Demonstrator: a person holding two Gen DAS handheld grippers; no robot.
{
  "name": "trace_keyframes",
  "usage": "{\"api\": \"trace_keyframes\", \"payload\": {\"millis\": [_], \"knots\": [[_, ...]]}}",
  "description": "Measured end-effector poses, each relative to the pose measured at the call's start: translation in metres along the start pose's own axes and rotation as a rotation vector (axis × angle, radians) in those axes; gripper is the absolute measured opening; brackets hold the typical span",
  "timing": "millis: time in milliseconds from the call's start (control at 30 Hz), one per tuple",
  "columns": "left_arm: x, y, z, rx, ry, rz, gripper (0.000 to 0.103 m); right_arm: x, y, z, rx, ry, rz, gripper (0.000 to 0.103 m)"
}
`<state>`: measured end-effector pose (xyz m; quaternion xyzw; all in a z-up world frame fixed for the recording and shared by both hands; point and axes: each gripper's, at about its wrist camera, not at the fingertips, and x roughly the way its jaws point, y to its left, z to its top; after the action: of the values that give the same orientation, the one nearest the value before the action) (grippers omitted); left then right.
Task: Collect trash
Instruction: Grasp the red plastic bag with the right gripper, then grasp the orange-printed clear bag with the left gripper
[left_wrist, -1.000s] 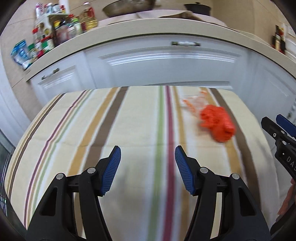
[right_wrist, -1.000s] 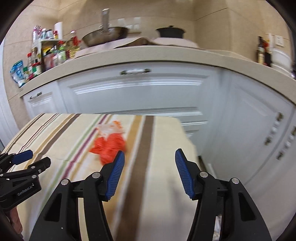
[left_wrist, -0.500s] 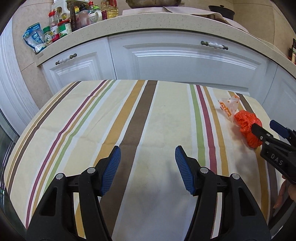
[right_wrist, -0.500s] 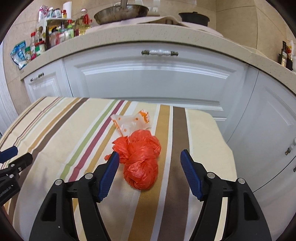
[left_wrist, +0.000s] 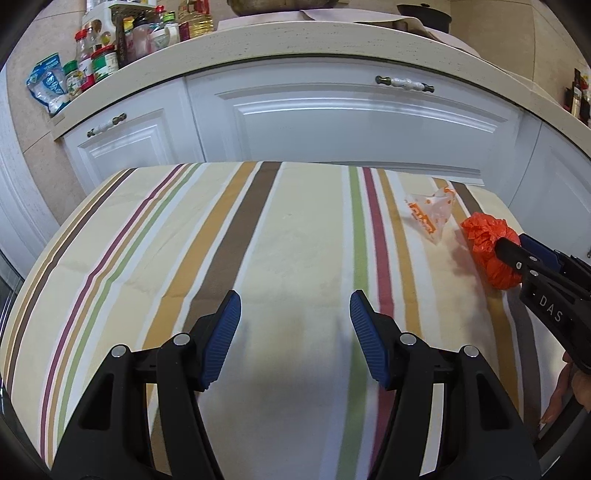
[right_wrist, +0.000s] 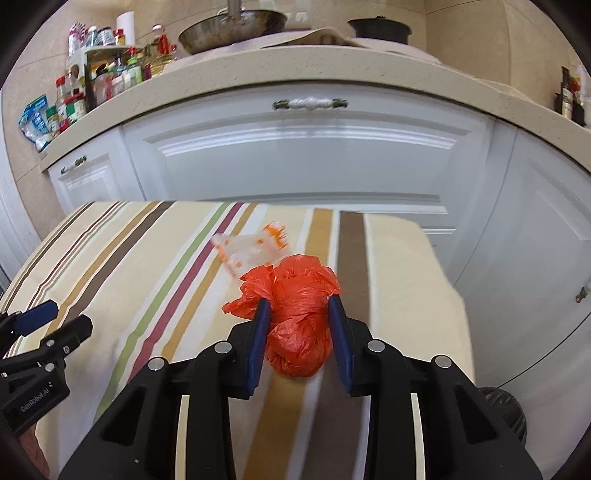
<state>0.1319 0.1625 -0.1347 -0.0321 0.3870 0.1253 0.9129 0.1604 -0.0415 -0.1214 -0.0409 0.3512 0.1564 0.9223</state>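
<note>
A crumpled red plastic bag (right_wrist: 299, 325) lies on the striped tablecloth (right_wrist: 110, 258) near the table's right side. My right gripper (right_wrist: 299, 317) has closed around it, with both blue pads against its sides. The bag also shows in the left wrist view (left_wrist: 491, 251), with the right gripper (left_wrist: 517, 254) on it. A clear wrapper with orange print (right_wrist: 255, 251) lies just beyond the bag, also seen in the left wrist view (left_wrist: 432, 218). My left gripper (left_wrist: 295, 325) is open and empty over the middle of the cloth.
White cabinets (left_wrist: 332, 122) stand right behind the table under a beige counter (left_wrist: 295, 44) with jars and bottles (left_wrist: 99, 55). A black-lined bin (right_wrist: 506, 413) sits on the floor at the table's right. The table's right edge (right_wrist: 443, 266) is close to the bag.
My right gripper moved forward over the red bag and closed from wide open onto it. My left gripper stayed open and shifted slightly over the cloth.
</note>
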Motion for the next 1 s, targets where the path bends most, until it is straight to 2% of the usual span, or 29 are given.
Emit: {"api": "trace_keyframes", "payload": {"millis": [233, 300, 700, 800, 1000], "knots": [[0.009, -0.020, 0.014, 0.016, -0.011, -0.033, 0.060, 0.001, -0.026, 0.011, 0.025, -0.027, -0.040, 0.033], [0.013, -0.025, 0.018, 0.020, 0.007, -0.041, 0.060, 0.001, -0.031, 0.013, 0.027, -0.033, -0.049, 0.033], [0.039, -0.059, 0.050, 0.073, -0.018, -0.072, 0.060, 0.005, -0.043, 0.018, 0.025, -0.040, -0.073, 0.033], [0.043, -0.065, 0.055, 0.076, -0.028, -0.087, 0.068, 0.008, -0.046, 0.019, 0.024, -0.039, -0.075, 0.033], [0.050, -0.081, 0.065, 0.125, -0.042, -0.127, 0.071, 0.012, -0.050, 0.020, 0.028, -0.036, -0.077, 0.033]]}}
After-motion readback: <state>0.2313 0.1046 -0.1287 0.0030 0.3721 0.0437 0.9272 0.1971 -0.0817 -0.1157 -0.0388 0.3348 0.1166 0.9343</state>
